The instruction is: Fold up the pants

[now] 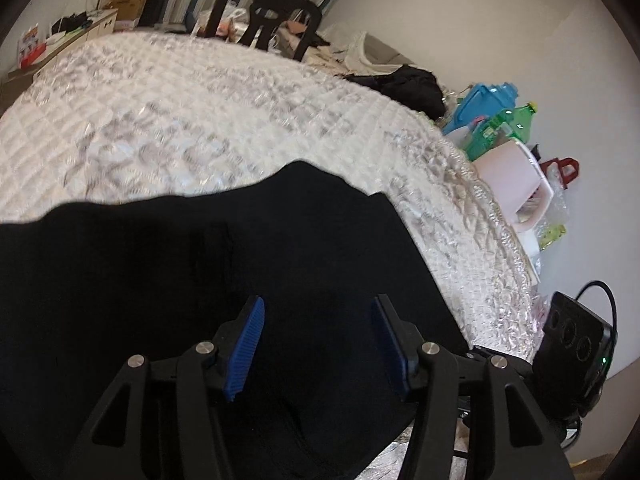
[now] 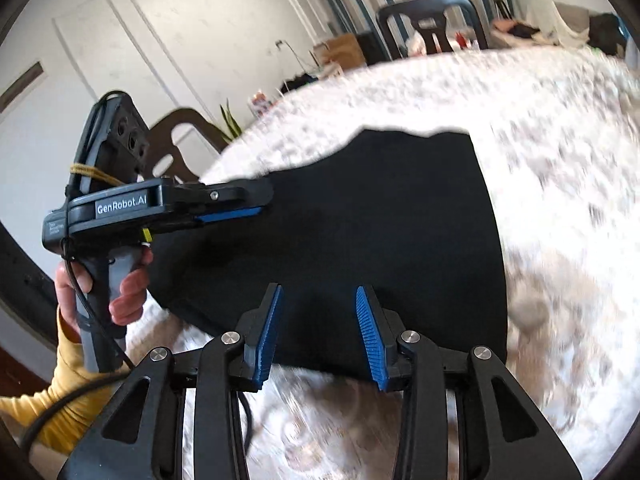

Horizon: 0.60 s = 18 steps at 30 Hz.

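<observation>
The black pants lie folded into a compact dark block on the white quilted bed; in the right wrist view the pants show as a near-rectangle. My left gripper is open, its blue pads spread just above the pants and holding nothing. It also shows in the right wrist view, at the pants' left edge. My right gripper is open and empty, hovering over the pants' near edge.
A black chair stands behind the bed. Dark clothes, a blue tub, a green bottle and a pink box crowd the bed's right side. Cardboard boxes sit at the back left.
</observation>
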Tool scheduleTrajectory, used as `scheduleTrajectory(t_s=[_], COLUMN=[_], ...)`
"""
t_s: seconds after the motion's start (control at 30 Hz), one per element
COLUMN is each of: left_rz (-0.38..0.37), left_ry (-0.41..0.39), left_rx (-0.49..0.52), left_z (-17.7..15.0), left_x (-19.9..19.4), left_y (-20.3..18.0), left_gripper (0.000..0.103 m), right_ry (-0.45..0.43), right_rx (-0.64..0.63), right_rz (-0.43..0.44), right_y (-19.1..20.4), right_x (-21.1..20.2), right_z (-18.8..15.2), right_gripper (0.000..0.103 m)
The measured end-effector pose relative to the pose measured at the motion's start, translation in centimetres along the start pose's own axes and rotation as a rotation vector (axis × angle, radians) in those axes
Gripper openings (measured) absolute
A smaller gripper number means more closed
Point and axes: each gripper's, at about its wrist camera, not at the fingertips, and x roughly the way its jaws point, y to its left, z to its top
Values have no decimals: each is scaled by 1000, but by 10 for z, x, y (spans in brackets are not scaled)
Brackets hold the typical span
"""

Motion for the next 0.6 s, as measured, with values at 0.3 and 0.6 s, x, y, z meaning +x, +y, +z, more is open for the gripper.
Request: scheduleTrajectory(t_s=[0.3,0.6], left_rz=[77,165], left_ry=[24,9], left_rx=[-27,-2], left_z=[-12,-6], left_x=[-9,-29], left_y=[7,-7], left_gripper=[58,58], right_ry=[-99,-132], right_rx=[-26,88], right_rz=[-76,-148], right_y=[-10,-52], right_x=[-38,-58], right_z=[-5,-20], right_gripper=[44,59])
